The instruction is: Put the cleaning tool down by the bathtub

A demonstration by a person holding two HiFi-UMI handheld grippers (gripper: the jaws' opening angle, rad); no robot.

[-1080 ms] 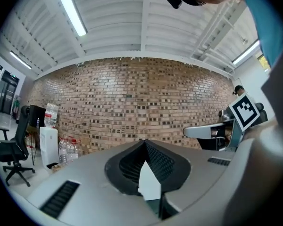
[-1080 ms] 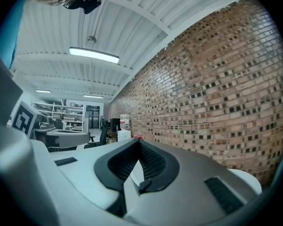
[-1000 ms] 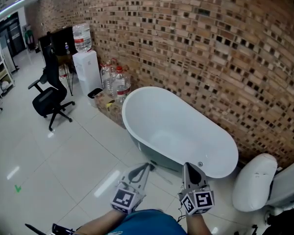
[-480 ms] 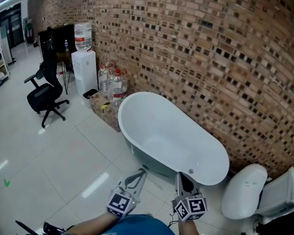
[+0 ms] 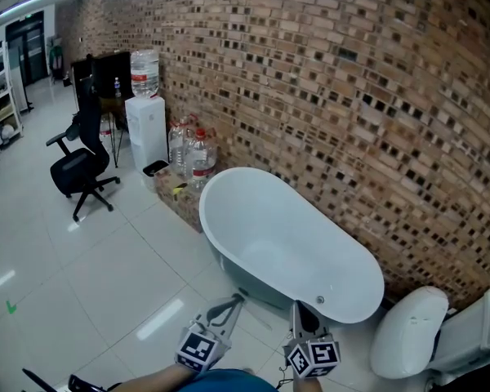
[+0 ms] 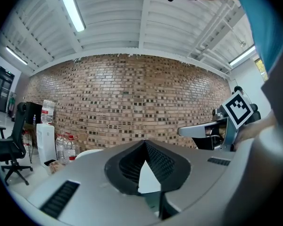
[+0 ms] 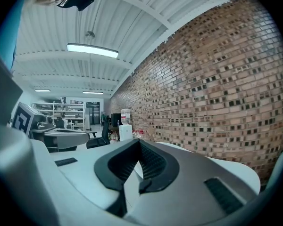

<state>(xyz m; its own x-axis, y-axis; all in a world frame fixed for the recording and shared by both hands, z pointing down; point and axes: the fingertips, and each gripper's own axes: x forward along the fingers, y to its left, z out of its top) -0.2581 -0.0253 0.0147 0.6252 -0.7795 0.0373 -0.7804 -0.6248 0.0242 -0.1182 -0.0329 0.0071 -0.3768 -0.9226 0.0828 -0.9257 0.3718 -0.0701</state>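
left gripper (image 5: 237, 300), right gripper (image 5: 297, 310): jaws clenched, empty | bathtub (image 5: 294, 243): lengthwise along brick wall (image 5: 351, 96)

Bathtub (image 5: 294, 235) lower in frame, more brick wall (image 5: 351, 96) above

One bathtub (image 5: 247, 211), one toilet (image 5: 408, 333), one office chair (image 5: 77, 167), one water dispenser (image 5: 147, 131), two hand-held grippers (image 5: 239, 298) (image 5: 298, 308).

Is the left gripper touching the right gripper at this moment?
Apart. The head view shows a strip of white floor between the left gripper and the right gripper; their tips do not meet.
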